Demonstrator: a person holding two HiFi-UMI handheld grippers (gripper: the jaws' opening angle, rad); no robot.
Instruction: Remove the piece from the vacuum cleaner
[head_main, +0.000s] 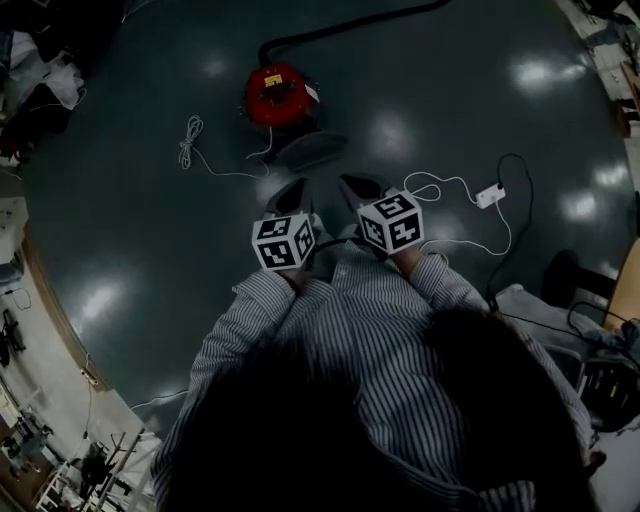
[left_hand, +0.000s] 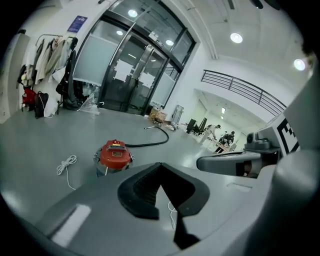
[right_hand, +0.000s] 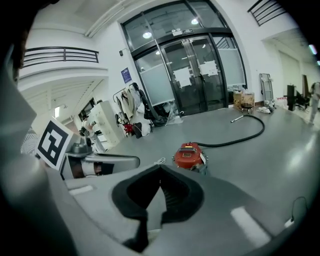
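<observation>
vacuum cleaner (head_main: 278, 95) lies well ahead of left gripper (head_main: 287, 196) and right gripper (head_main: 360, 188), both closed, empty.

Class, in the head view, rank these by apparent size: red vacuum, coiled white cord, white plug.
1. vacuum, clearly largest.
2. coiled cord, thin but long.
3. plug, smallest, though not far behind the cord.

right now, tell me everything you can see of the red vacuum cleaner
The vacuum cleaner is a low, round canister with a red shell that looks like plastic, on a darker base. It sits upright on the grey floor. A small light label shows on top and a white tag on one side. A black hose runs from it away across the floor. A thin white cord leads to its near side. Nothing holds it.
</observation>
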